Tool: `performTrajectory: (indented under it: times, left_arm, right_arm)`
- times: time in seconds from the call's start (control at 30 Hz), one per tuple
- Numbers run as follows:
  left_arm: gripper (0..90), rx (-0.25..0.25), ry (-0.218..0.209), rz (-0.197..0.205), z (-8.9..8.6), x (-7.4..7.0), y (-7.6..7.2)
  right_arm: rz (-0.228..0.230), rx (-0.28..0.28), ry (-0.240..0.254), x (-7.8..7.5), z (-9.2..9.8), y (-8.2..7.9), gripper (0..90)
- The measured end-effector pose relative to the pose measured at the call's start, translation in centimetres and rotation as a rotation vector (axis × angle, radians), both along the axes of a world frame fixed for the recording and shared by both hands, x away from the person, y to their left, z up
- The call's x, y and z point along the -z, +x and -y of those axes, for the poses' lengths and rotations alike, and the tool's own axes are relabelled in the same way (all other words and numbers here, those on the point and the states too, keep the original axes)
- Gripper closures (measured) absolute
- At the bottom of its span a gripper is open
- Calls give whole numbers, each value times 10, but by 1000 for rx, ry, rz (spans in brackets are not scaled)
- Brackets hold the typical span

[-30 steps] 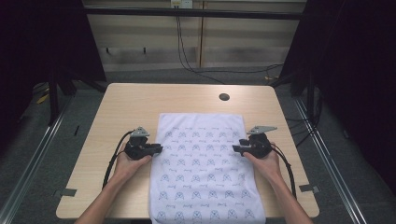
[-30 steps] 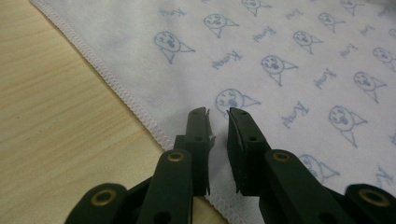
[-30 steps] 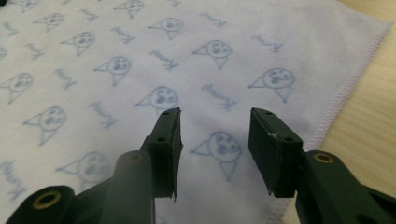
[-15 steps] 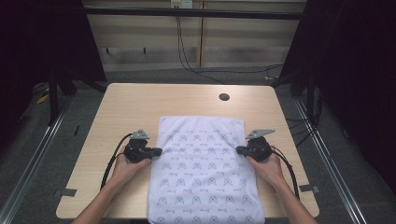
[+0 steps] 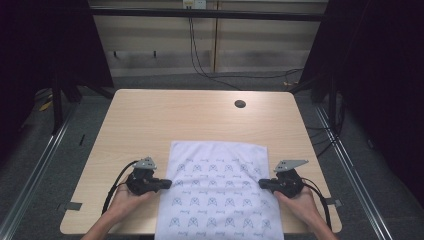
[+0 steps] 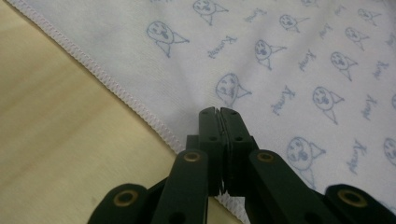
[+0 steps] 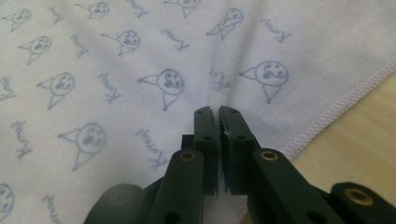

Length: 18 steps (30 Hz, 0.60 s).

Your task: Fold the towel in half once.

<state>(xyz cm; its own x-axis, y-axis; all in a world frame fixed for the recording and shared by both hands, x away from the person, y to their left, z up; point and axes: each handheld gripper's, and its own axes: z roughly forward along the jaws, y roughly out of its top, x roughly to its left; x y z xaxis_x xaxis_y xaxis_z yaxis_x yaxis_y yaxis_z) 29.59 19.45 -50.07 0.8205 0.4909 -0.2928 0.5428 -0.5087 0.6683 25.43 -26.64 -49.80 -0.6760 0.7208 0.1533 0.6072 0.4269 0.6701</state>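
the cloth lies flat on the near half of the table, its near end hanging over the edge at six o'clock.

the left gripper sits at nine o'clock of the cloth with its jaws pressed together on the stitched side hem; in the left gripper view the fabric puckers right at the jaw tips. the right gripper does the same at three o'clock, and in the right gripper view the weave creases toward its jaws. both sets of jaws have just closed, with cloth between them, though how much is pinched is hard to tell.

it looks light, thin and limp, so it should sag and fold wherever it is not held. the hem is the firmest place to grip; a shallow pinch may slip free.

farther off, a small dark hole sits at twelve o'clock, well apart from the cloth.
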Motion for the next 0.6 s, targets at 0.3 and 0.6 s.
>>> performTrajectory:
  times: [0.3, 0.6]
  left_arm:
    - [830, 78, -8, -66, -9, -3, -38]
    - [612, -44, -52, -5, -5, -11, 13]
  right_arm:
    - [-36, -80, -2, -5, -5, -38, 783]
    - [38, 88, 17, -14, 18, 27, 667]
